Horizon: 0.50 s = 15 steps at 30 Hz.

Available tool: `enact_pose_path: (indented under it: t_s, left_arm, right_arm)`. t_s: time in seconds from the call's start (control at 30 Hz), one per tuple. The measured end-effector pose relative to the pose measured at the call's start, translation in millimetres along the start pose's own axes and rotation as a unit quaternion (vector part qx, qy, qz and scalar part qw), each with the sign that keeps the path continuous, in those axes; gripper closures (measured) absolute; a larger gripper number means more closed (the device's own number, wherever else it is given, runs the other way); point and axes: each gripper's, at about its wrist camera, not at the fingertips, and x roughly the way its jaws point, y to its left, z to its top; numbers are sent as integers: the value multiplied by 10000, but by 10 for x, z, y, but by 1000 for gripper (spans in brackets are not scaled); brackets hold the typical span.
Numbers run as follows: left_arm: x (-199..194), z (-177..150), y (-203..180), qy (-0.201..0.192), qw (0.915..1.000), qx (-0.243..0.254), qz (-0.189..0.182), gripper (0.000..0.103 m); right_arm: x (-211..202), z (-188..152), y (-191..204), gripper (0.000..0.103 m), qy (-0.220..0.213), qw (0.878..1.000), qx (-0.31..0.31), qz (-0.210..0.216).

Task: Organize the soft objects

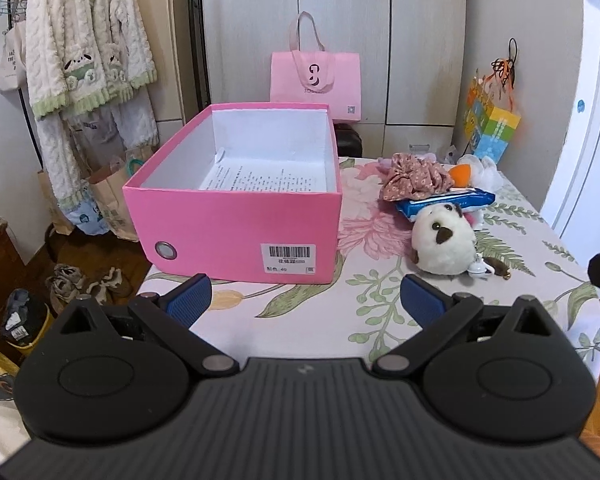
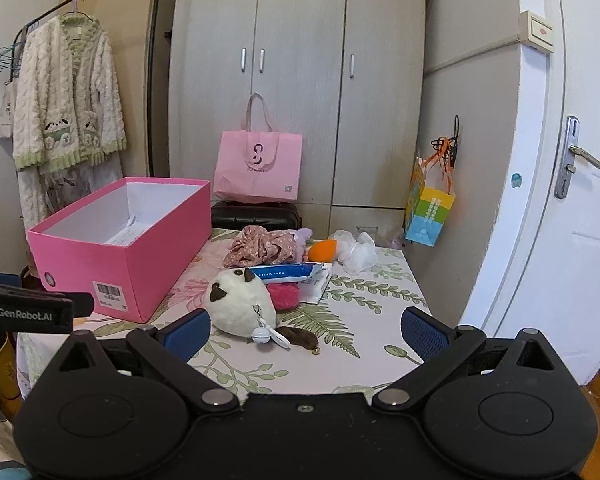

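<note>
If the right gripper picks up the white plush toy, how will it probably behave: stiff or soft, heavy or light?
The white plush toy looks fluffy and rounded, so it will likely squash between the fingers and feel light. Its round body may roll a little if pushed. The small bell charm clipped to it hangs loose, so it will probably dangle and swing when lifted.

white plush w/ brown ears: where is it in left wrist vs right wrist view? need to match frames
Left wrist: white plush sits right of centre, on the floral tablecloth, right of the pink box, below the blue wipes pack.
Right wrist: white plush sits left of centre, just beyond the right gripper, near its left finger.
Shared landmark: the pink box, left of the plush in both.
</note>
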Motion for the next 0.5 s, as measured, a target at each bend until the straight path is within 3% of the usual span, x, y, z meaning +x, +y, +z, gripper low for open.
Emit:
enact_pose_path:
  t_s: [0.33, 0.5]
  left_arm:
    - [-4, 100, -167, 21, 9993, 330, 159, 0]
    - [76, 229, -340, 8, 9981, 585, 170, 0]
  right_arm:
    - [170, 59, -147, 0, 5, 9998, 29, 174]
    - [301, 97, -199, 0, 38, 9982, -194, 566]
